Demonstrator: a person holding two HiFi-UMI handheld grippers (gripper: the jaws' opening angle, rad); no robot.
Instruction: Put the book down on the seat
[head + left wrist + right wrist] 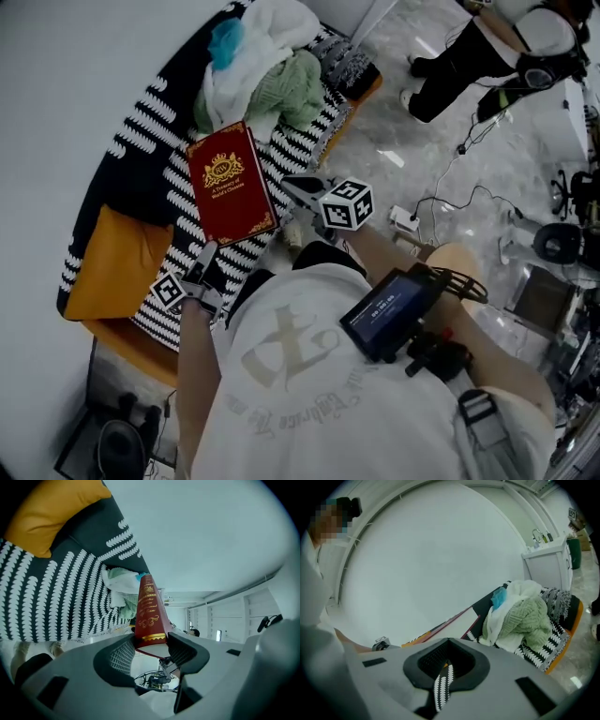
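Observation:
A red book with a gold crest hangs tilted above the black-and-white striped seat cover of a sofa. My left gripper is shut on its lower corner. In the left gripper view the book stands up between the pads, which press on both its sides around the gripper's middle. My right gripper is beside the book's right edge with its jaws shut and nothing between them. From there the book's edge shows as a thin line.
A heap of white, green and blue clothes fills the far end of the seat. An orange cushion lies at the near end. A white wall runs behind the sofa. On the marble floor at right are cables and a person's legs.

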